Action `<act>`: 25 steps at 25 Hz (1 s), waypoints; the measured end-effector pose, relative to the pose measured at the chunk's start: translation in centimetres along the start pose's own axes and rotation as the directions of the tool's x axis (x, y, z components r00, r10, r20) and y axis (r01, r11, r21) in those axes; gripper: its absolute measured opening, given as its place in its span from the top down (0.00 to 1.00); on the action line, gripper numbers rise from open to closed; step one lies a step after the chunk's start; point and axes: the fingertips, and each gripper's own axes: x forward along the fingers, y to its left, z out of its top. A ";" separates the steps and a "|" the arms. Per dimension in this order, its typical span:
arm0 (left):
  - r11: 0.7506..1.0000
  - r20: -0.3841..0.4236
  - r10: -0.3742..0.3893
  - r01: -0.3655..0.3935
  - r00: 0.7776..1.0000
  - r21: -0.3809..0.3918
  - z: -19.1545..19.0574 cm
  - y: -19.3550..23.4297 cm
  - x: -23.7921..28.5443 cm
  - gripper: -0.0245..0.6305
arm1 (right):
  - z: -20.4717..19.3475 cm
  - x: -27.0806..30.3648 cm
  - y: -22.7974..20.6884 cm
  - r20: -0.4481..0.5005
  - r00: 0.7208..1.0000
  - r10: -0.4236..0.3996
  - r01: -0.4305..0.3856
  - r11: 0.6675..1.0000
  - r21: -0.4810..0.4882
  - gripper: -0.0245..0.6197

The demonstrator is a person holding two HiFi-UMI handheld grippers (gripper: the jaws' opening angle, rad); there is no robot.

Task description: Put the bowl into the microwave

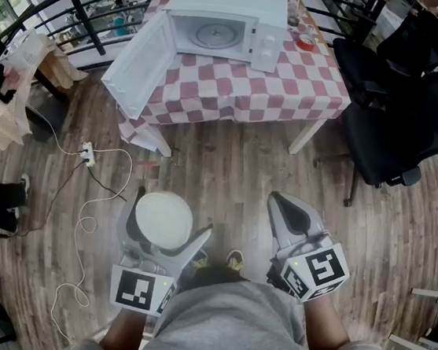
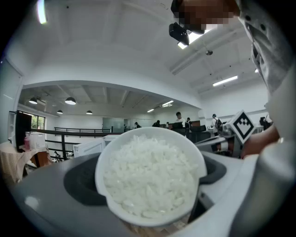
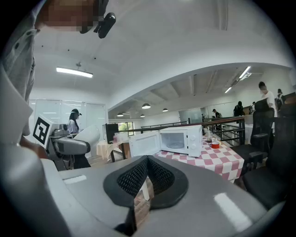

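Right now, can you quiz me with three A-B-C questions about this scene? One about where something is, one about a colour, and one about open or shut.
1. Where is the bowl?
A. between the left gripper's jaws
B. inside the microwave
C. on the table

2. The cloth on the table is checked white and:
A. blue
B. pinkish red
C. green

3. The microwave's door is:
A. shut
B. taken off
C. open

Answers:
1 A, the jaws clasp the bowl on both sides, well away from the table.
2 B, the checks are pinkish red and white.
3 C, the door hangs swung out to the side and the inside shows.
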 end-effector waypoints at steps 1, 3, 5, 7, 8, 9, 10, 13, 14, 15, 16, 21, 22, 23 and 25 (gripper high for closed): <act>1.000 -0.002 -0.001 0.001 1.000 0.001 0.0 -0.4 0.1 0.10 | 0.1 -0.2 -0.2 0.000 1.000 0.002 -0.002 1.000 -0.001 0.96; 1.000 -0.004 -0.002 0.002 1.000 0.002 0.1 -1.1 0.4 0.10 | 0.1 -0.7 -0.6 0.000 1.000 0.006 -0.006 1.000 -0.003 0.96; 1.000 -0.003 -0.001 0.001 1.000 0.002 0.2 -1.7 0.7 0.10 | 0.1 -1.1 -0.9 0.001 1.000 0.010 -0.010 1.000 -0.007 0.96; 1.000 0.002 -0.001 0.001 1.000 0.003 0.3 -2.3 1.0 0.10 | 0.1 -1.4 -1.3 0.007 1.000 0.012 -0.012 1.000 -0.006 0.96; 1.000 0.004 -0.003 0.003 1.000 0.005 0.3 -2.6 1.2 0.10 | 0.1 -1.6 -1.5 0.011 1.000 0.012 -0.012 1.000 -0.006 0.96; 1.000 0.006 -0.005 0.005 1.000 0.007 0.3 -2.9 1.3 0.10 | 0.0 -1.9 -1.7 0.014 1.000 0.012 -0.012 1.000 -0.005 0.96; 1.000 0.006 -0.008 0.008 1.000 0.009 0.3 -3.3 1.4 0.10 | -0.1 -2.1 -1.9 0.015 1.000 0.013 -0.013 1.000 -0.003 0.96; 1.000 0.018 -0.014 0.014 1.000 0.017 0.5 -4.3 1.7 0.10 | -0.3 -2.8 -2.5 0.025 1.000 0.013 -0.014 1.000 0.016 0.96; 1.000 0.024 -0.017 0.016 1.000 0.019 0.5 -4.6 1.7 0.10 | -0.3 -3.0 -2.8 0.029 1.000 0.009 -0.009 1.000 0.025 0.96; 1.000 0.028 -0.020 0.019 0.999 0.021 0.6 -4.9 1.8 0.10 | -0.4 -3.2 -3.1 0.034 0.999 0.005 -0.006 0.999 0.034 0.96; 1.000 0.029 -0.022 0.021 0.999 0.024 0.6 -5.1 1.8 0.10 | -0.4 -3.3 -3.2 0.039 0.999 0.004 -0.006 0.999 0.043 0.96; 0.999 0.025 -0.019 0.018 1.000 0.041 1.0 -6.0 1.7 0.10 | -0.1 -3.9 -3.3 0.057 0.998 0.034 -0.038 0.997 0.064 0.96; 0.999 0.026 -0.016 0.015 1.000 0.045 1.0 -6.1 1.7 0.10 | -0.1 -3.9 -3.2 0.059 0.997 0.041 -0.045 0.997 0.065 0.96; 0.999 0.028 -0.014 0.012 1.000 0.047 1.1 -6.2 1.6 0.10 | -0.1 -3.9 -3.1 0.061 0.997 0.048 -0.052 0.997 0.065 0.96; 0.999 0.030 -0.007 0.006 1.000 0.047 1.1 -6.3 1.3 0.10 | -0.1 -4.0 -2.9 0.065 0.996 0.062 -0.066 0.996 0.060 0.96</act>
